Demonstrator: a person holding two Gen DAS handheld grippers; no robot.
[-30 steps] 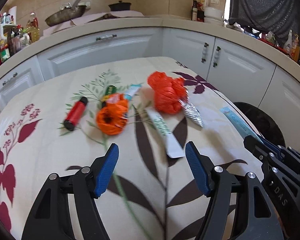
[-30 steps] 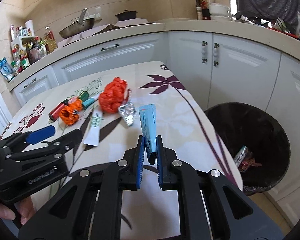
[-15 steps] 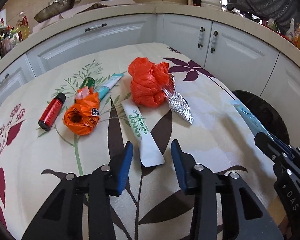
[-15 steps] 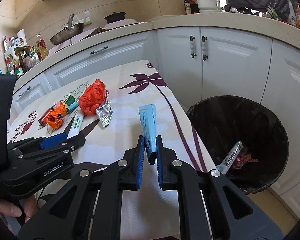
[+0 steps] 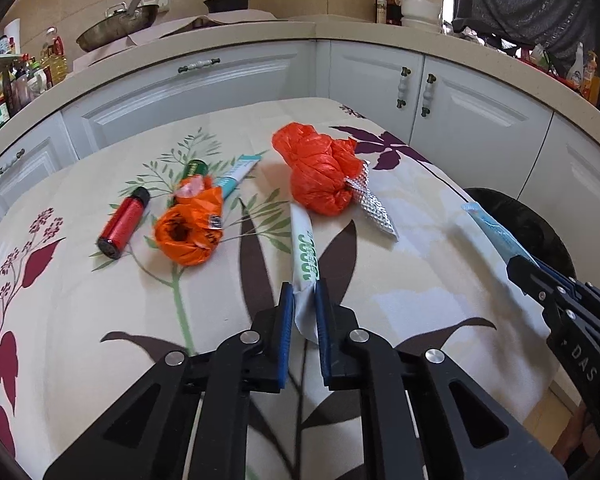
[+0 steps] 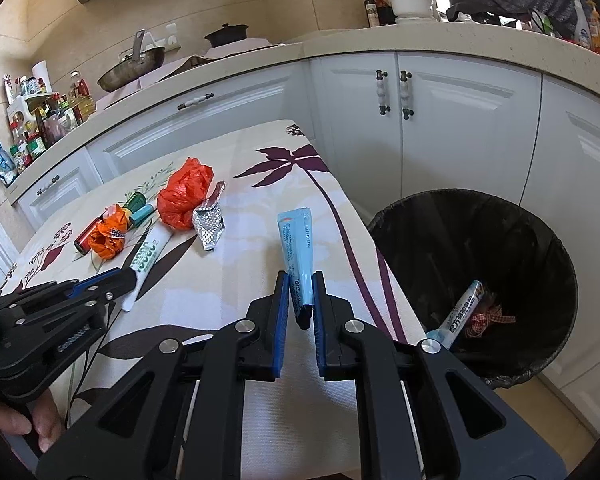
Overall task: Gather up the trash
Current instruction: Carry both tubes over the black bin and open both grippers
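A: Right gripper (image 6: 300,300)?
B: Clamped on the blue tube (image 6: 298,256), which sticks forward past the fingers. It hangs over the right edge of the surface (image 6: 260,208).
A: Bin?
B: Bin (image 6: 480,280) sits on the floor to the right of that gripper and below it, near. The right gripper is the closer one. One tube already lies inside.
A: Left gripper (image 5: 302,312)?
B: Closed on the near end of the white tube (image 5: 306,248). Its long axis runs straight away from the gripper; the far end stops just beside the red bag (image 5: 320,176).
A: Where's the bin from there?
B: Far right, past the right gripper, so likely a longer swing across.
A: Still on the surface?
B: Orange wad (image 5: 190,232), red bottle (image 5: 124,222), foil (image 5: 374,208), teal tube (image 5: 236,176), green item behind the wad.
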